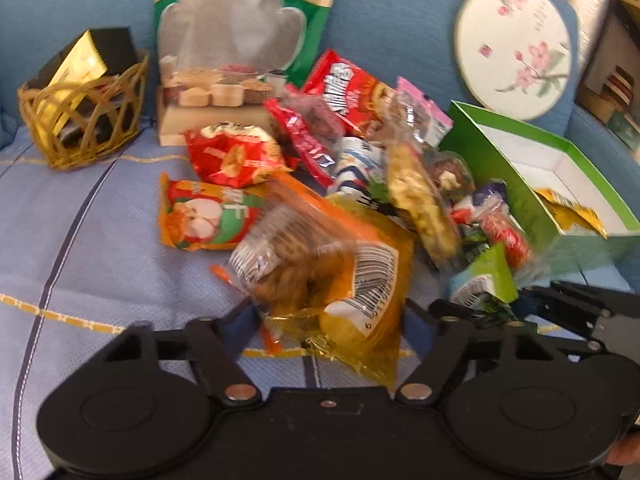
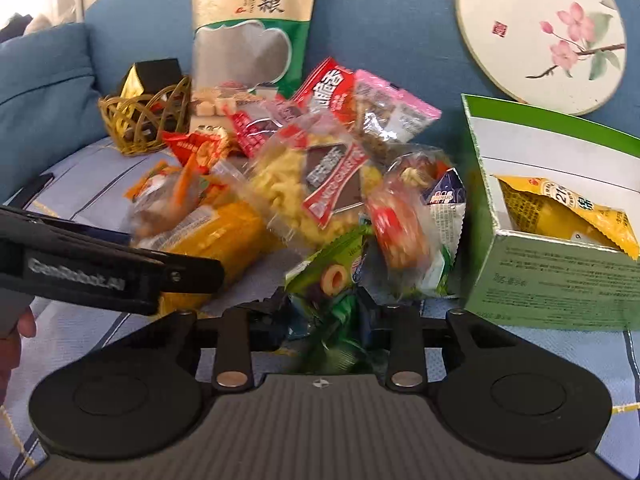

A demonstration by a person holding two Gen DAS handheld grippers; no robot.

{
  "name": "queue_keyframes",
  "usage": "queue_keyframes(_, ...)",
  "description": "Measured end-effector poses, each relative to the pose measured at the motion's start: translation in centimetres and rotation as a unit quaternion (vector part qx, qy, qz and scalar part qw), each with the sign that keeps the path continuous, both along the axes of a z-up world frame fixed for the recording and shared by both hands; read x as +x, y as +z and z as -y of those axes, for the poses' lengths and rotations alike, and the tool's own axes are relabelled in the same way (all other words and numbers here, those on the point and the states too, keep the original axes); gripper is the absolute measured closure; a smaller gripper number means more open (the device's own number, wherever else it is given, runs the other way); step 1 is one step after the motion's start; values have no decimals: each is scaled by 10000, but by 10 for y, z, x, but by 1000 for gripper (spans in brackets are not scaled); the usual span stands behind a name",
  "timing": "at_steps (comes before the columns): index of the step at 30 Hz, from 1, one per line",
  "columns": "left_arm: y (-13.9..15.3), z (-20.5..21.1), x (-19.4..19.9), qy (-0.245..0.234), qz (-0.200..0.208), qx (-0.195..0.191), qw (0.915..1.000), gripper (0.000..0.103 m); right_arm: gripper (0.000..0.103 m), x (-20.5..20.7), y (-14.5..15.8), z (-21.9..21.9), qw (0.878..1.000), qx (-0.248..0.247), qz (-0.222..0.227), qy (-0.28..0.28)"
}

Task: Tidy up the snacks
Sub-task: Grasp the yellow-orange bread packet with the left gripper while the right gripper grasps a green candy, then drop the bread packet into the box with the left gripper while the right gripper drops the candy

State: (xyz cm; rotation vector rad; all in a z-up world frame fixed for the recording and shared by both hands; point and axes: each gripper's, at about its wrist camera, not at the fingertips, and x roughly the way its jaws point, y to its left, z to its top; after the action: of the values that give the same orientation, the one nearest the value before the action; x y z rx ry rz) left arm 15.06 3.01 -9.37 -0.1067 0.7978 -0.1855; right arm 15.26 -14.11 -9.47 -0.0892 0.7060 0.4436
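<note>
- The blue sofa (image 1: 392,12) fills both views; its back is cut off at the top edge, and its seat lies under a striped blue cover (image 1: 80,240).
- A tall grain bag (image 2: 252,28) leans on the sofa back at 12 o'clock, its top cropped and its foot hidden behind the heap.
- The round flowered fan (image 2: 540,36) rests against the back at 1 o'clock, its lower rim hidden by the green box (image 2: 552,280), which stands open at 3 o'clock with a yellow packet (image 2: 568,216) inside.
- The snack pile (image 2: 320,184) lies mid-seat, blurred; most labels cannot be read.
- A woven basket (image 1: 80,120) at 10 o'clock holds a dark and gold box, partly hidden.
- The left gripper (image 1: 332,312) points down at the heap's near edge, its fingers pressed on either side of an orange-yellow packet (image 1: 340,276).
- The right gripper (image 2: 324,312) points down likewise, clamped on a green packet (image 2: 332,280), whose lower end is a blur.
- A hand (image 2: 16,336) shows only as a sliver at 9 o'clock.
</note>
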Motion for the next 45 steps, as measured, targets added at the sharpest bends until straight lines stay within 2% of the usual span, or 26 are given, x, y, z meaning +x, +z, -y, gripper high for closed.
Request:
queue_keyframes(2, 1, 1, -5, -81, 2, -36, 10000, 41, 45, -4, 1, -2, 9999, -47, 15, 98)
queue_keyframes(5, 0, -4, -15, -154, -58, -357, 9992, 41, 49, -13, 5, -2, 9996, 64, -61, 286)
queue_keyframes(10, 0, -20, -37, -116, -188, -908, 9956, 42, 49, -29, 14, 1, 9991, 130, -36, 413)
queue_keyframes(12, 1, -24, -45, -93, -211, -1006, 9947, 40, 48, -30, 16, 2, 9990, 167, 3, 412)
queue_keyframes(14, 3, -25, -50, -102, -209, -1005, 9947, 29, 46, -29, 13, 1, 9992, 115, -10, 371)
queue_keyframes(15, 5, -25, -51, -74, -200, -974, 9950, 28, 45, -28, 11, 0, 9992, 59, -37, 383)
queue_keyframes(17, 8, -25, -51, -16, -169, -887, 9959, 2, 41, -29, 10, -2, 9991, -23, -59, 408)
queue_keyframes(23, 15, -18, -40, 1, -78, -718, 9974, 0, 23, -24, 8, 3, 9993, -86, -229, 273)
queue_keyframes(25, 10, -13, -32, -12, -148, -490, 9987, 0, 23, -23, 8, 6, 9992, -54, -284, 269)
queue_keyframes(26, 6, -10, -29, -67, -212, -360, 9991, 24, 31, -23, 9, 7, 9991, -19, -310, 297)
queue_keyframes(27, 4, -7, -27, -165, -234, -281, 9992, 39, 59, -22, 11, 10, 9988, 67, -329, 362)
queue_keyframes(28, 5, -6, -27, -177, -215, -223, 9994, 44, 69, -23, 15, 13, 9987, 184, -300, 374)
queue_keyframes(29, 7, -5, -27, -138, -268, -251, 9992, 47, 72, -23, 19, 16, 9987, 294, -239, 349)
queue_keyframes(32, 21, -6, -32, -148, -228, -516, 9983, 48, 73, -26, 38, 30, 9977, 588, 73, 327)
queue_keyframes(37, 59, 11, -40, -380, 214, -503, 9978, 48, 73, -28, 60, 56, 9946, 898, 526, 57)
queue_keyframes(40, 81, 28, -34, -577, 380, -593, 9958, 48, 73, -23, 68, 73, 9926, 880, 778, -293)
queue_keyframes(45, 102, 73, -14, -851, 650, -504, 9930, 48, 73, -12, 70, 106, 9856, 771, 1074, -1058)
